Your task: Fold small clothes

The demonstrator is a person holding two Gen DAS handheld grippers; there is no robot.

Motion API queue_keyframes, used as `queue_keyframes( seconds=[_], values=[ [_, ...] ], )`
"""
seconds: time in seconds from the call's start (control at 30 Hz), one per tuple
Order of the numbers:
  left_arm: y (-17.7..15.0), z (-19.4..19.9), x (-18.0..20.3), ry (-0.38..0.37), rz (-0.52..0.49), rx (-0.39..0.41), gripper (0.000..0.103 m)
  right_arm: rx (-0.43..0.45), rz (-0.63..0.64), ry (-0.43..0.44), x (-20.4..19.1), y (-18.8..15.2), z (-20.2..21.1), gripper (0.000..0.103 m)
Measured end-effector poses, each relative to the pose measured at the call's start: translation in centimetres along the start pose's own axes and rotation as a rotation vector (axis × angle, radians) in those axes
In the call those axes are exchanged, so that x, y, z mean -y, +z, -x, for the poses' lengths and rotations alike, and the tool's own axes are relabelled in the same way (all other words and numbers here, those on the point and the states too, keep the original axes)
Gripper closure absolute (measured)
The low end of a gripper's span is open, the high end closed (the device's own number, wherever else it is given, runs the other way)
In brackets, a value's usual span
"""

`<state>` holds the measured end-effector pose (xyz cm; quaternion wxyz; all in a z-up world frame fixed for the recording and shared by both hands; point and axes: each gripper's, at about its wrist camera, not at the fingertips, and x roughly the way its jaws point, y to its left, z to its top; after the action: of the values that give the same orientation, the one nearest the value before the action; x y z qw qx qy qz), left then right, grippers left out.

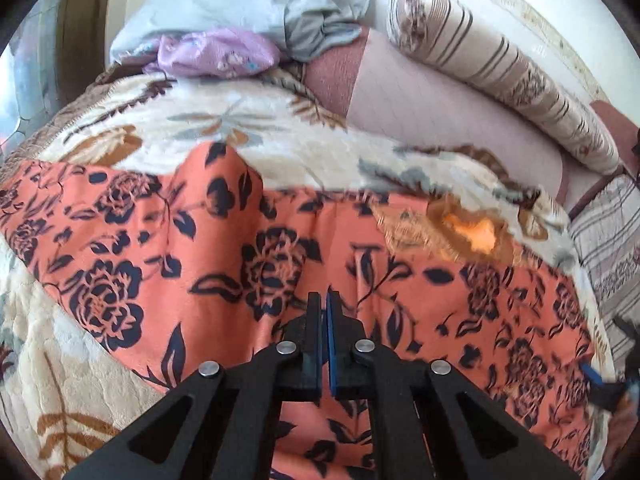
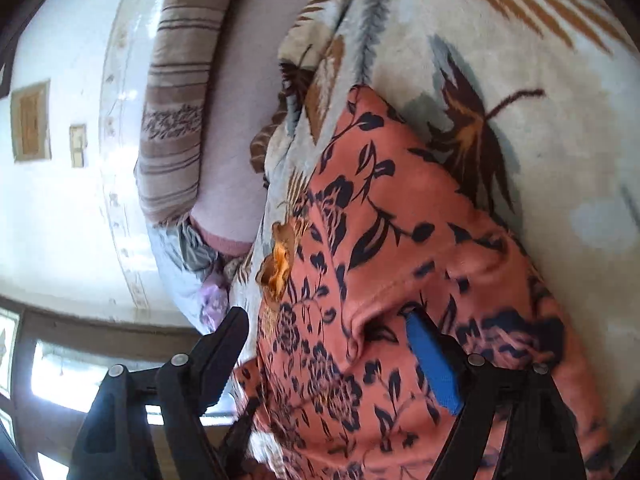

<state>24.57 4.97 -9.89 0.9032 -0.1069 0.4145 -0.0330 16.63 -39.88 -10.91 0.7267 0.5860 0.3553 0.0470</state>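
Coral floral garment (image 1: 168, 248) spread on blanketed bed (image 1: 248, 128) | left tongs (image 1: 324, 300) closed, empty, above its middle | right tongs (image 2: 324, 328) wide open (straddling the cloth's near edge, likely nearer for gripping)

Bright daylight, motion blur, fisheye warping

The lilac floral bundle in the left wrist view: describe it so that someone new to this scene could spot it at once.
Start at the cream leaf-print blanket covering the bed and look to its far edge. There a pale grey-blue bedding heap lies, and the lilac bundle sits tucked against its near side. It is the only purple cloth, crumpled and small-flowered, unlike the striped bolster beside it.
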Motion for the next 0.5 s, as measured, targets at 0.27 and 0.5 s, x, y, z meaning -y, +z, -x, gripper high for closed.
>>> queue_keyframes(
  seconds=[0.27, 0.5],
  values=[
    [-0.8, 2.6, 2.3, -0.107, -0.026, 0.119, 0.019, -0.025, 0.445, -0.5, -3.4, -2.8, -2.3, 0.084],
    [-2.7, -2.5, 5.3, 0.001, -0.21, -0.069, 0.04, 0.032, 0.523, -0.513, -4.5, -2.1, 3.5, 0.073]
  ],
)
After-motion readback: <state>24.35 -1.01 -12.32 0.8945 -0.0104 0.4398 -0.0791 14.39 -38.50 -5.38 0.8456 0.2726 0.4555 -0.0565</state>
